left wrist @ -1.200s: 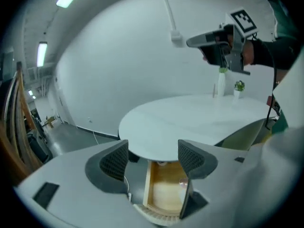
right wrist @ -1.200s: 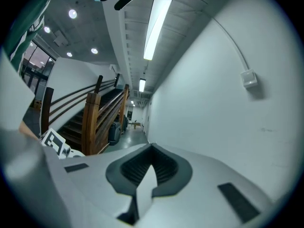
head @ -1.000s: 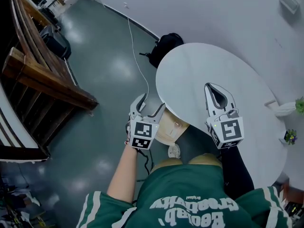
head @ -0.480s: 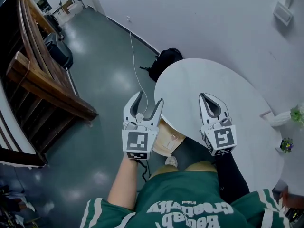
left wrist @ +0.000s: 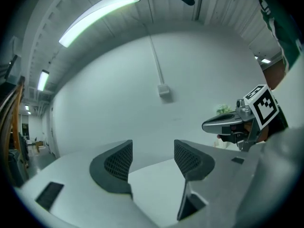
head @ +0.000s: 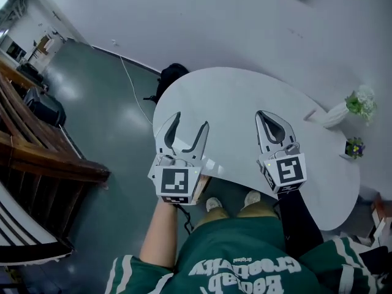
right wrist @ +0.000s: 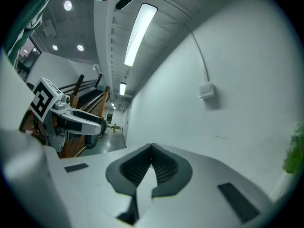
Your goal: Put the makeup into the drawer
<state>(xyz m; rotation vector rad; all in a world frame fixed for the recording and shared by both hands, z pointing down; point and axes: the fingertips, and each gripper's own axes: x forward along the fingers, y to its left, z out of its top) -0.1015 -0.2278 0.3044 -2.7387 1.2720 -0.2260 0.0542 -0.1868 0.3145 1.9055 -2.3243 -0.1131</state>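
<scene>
Since a second ago, both grippers have been carried forward from the table's near edge to above its top, and the left gripper (head: 188, 122), earlier over the floor beside the edge, has been raised alongside the right. The left gripper's jaws are held spread, with only bare table top seen between the pads in the left gripper view. The right gripper (head: 264, 115) is pressed together, pad tips meeting, nothing pinched. Both are pointed level toward the white wall, side by side and apart from each other. The white table (head: 233, 94) is bare apart from a white vase with a plant (head: 340, 110) and a small potted plant (head: 354, 147) near its right end. A black bag (head: 173, 75) lies on the floor by the table's far left edge. The makeup and the drawer cannot be made out in any view.
</scene>
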